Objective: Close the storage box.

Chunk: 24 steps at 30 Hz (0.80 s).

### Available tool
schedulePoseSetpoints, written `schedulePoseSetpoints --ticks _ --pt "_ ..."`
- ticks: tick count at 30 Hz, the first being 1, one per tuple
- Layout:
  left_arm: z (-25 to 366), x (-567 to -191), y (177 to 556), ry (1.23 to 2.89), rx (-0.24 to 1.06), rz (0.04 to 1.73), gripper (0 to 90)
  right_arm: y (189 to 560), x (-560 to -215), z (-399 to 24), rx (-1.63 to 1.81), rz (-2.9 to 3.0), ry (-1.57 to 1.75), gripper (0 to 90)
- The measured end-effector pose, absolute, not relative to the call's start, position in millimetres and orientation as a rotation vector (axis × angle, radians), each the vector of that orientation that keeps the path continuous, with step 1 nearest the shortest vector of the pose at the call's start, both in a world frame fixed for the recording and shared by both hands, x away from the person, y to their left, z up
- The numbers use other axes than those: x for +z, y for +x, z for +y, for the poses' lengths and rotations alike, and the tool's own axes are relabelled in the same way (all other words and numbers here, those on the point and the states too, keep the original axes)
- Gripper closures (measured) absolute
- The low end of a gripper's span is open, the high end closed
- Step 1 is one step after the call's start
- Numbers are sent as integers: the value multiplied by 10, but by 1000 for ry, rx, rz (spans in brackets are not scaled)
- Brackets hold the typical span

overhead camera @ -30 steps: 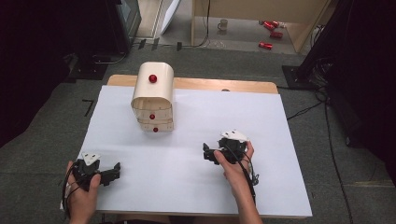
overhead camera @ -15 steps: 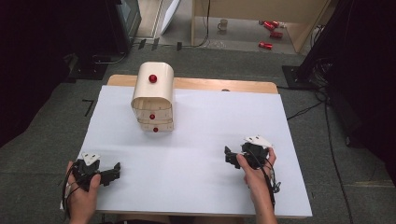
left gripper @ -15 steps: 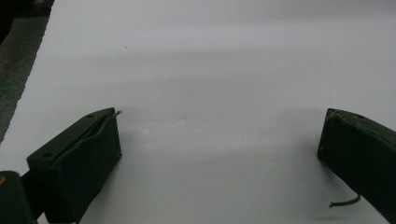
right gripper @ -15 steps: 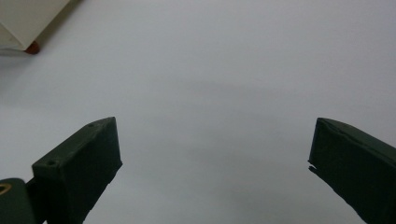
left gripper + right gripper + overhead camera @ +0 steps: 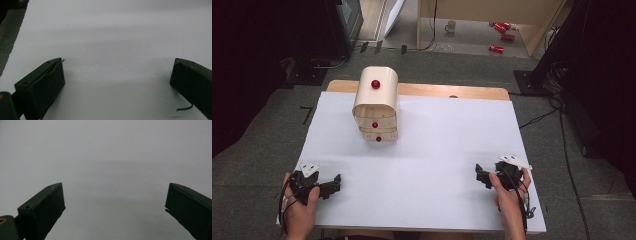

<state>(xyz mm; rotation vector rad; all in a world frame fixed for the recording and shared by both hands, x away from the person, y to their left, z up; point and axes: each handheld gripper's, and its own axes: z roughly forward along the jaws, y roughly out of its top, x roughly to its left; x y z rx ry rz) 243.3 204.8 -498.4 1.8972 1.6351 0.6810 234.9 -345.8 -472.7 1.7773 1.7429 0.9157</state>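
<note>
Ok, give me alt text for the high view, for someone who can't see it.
A small rounded wooden drawer cabinet with red knobs stands at the far left of a white-covered table. Near the front edge, a person's hands hold the left gripper and right gripper, both empty and well apart.

A table [image 5: 437,150] runs across the high view. A small chest of drawers [image 5: 375,104] stands on its far left part, near the back edge, with one knob on its top and two on its front, one above the other. The left gripper [image 5: 333,184] rests on the near left corner, the right gripper [image 5: 480,175] on the near right part, the two well apart. Behind the table, on the floor, stand a mug [image 5: 451,26] and, right of it, several cans [image 5: 502,35].
</note>
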Motion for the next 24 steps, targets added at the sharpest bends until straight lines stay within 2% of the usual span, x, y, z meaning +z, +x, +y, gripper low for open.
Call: schedulePoseSetpoints --ticks 16,24 --pt "2047 -4985 2432 1896 682 1635 0 2091 -4921 -3914 828 1708 1849 22" --pt "2048 -4984 2431 1899 682 1634 0 2040 -5031 -3910 774 1723 1792 22"
